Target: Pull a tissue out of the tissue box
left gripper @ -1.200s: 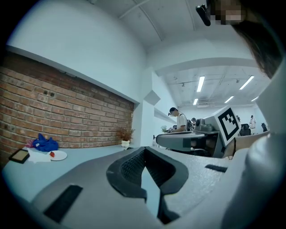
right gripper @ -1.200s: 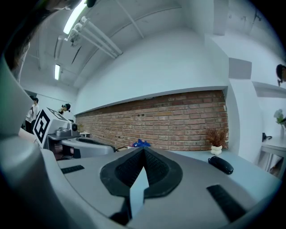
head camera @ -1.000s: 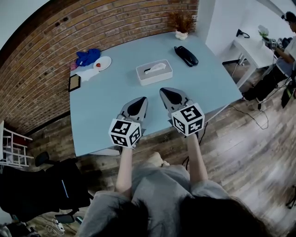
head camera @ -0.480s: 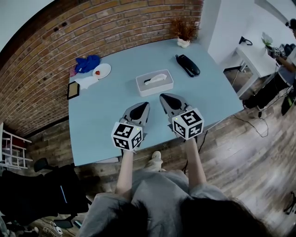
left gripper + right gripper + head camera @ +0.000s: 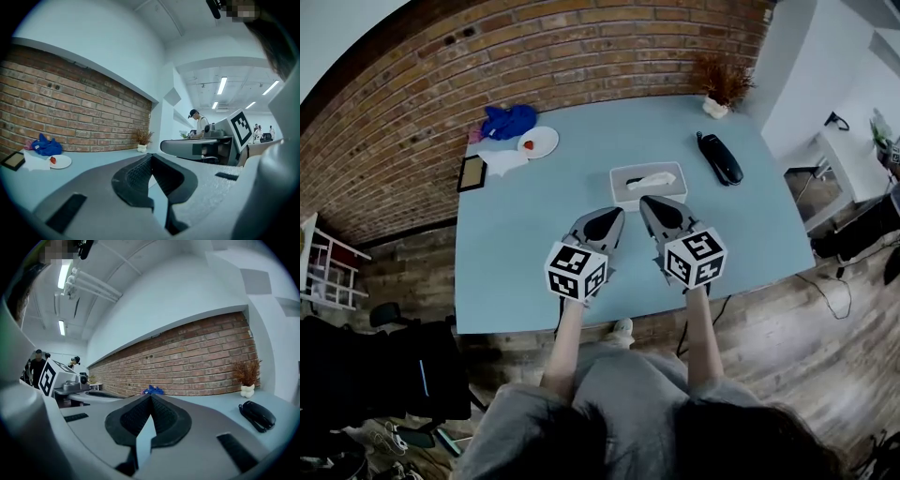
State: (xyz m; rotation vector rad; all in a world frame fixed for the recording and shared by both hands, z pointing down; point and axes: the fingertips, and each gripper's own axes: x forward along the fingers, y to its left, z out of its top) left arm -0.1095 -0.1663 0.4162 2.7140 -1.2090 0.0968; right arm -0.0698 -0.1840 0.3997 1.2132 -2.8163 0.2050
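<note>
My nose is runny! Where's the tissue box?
In the head view, the tissue box sits near the middle of the blue table, just beyond the tip of the right gripper. A black handset lies to its right.

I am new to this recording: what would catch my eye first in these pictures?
The left claw and right claw, each carrying a black-and-white marker cube, sit shut and empty side by side in the middle of the head view. Just beyond their tips a white tissue box stands on the pale blue table, a tissue sticking out of its top.
</note>
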